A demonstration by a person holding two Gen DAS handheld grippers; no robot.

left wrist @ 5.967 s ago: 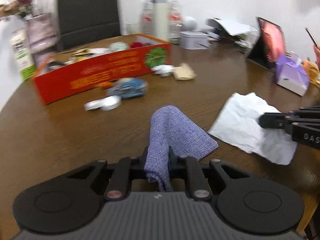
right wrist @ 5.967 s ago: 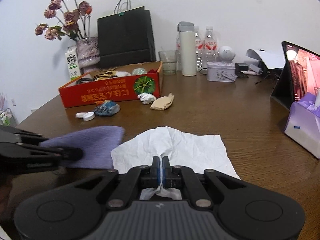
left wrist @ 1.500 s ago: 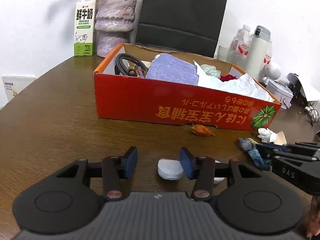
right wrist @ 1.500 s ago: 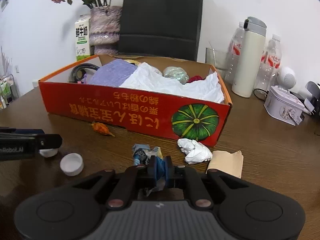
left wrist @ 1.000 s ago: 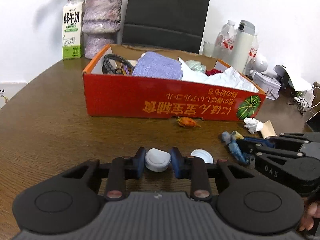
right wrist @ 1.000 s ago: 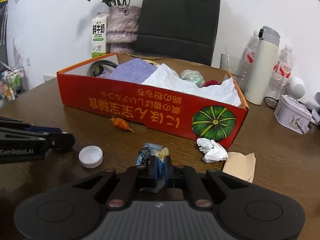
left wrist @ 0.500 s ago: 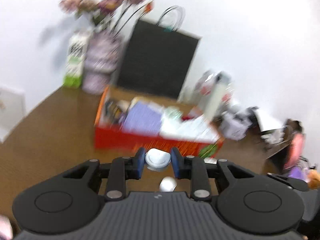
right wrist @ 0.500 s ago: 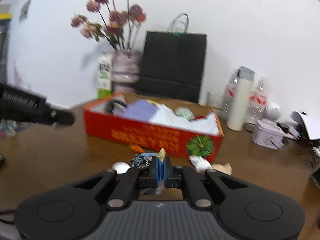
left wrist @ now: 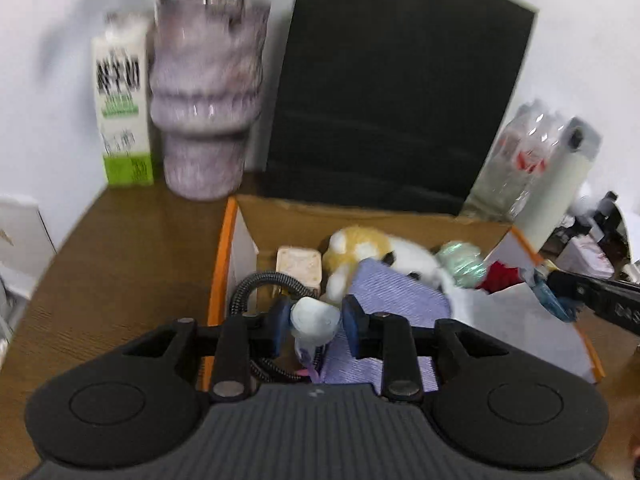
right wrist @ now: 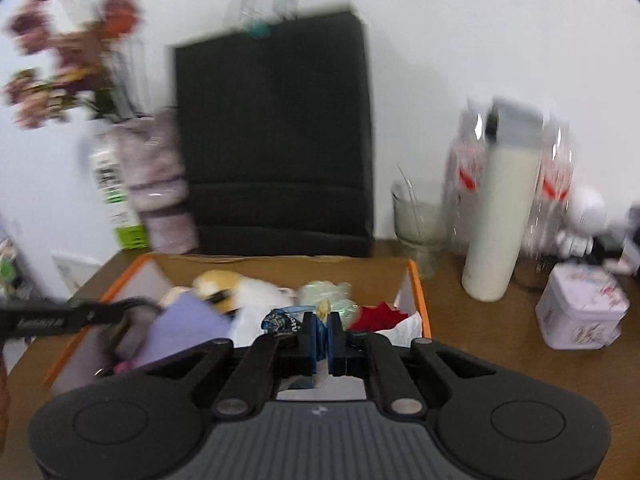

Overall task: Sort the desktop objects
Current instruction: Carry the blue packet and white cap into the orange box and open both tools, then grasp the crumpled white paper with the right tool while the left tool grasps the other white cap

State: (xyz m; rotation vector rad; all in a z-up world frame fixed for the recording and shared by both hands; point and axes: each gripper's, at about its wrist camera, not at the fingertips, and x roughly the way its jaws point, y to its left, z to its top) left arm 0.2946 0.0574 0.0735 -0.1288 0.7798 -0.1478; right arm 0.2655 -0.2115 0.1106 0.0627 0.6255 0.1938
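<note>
My left gripper (left wrist: 316, 322) is shut on a white bottle cap (left wrist: 314, 320) and holds it above the left end of the red cardboard box (left wrist: 218, 276). My right gripper (right wrist: 324, 332) is shut on a crumpled blue wrapper (right wrist: 282, 320) and holds it above the right half of the same box (right wrist: 420, 292). It shows from the side in the left wrist view (left wrist: 556, 300). In the box lie a purple cloth (left wrist: 396, 300), white paper (left wrist: 520, 328), a black cable (left wrist: 256, 284), a plush toy (left wrist: 360, 248) and a red item (left wrist: 500, 276).
Behind the box stand a black paper bag (left wrist: 396, 92), a purple vase (left wrist: 206, 92) and a milk carton (left wrist: 122, 108). To the right are a white flask (right wrist: 504, 208), water bottles (right wrist: 554, 184), a glass (right wrist: 418, 220) and a small tin (right wrist: 580, 312).
Both grippers have lifted their items off the table and moved forward over the open box. The cap and the wrapper remain clamped.
</note>
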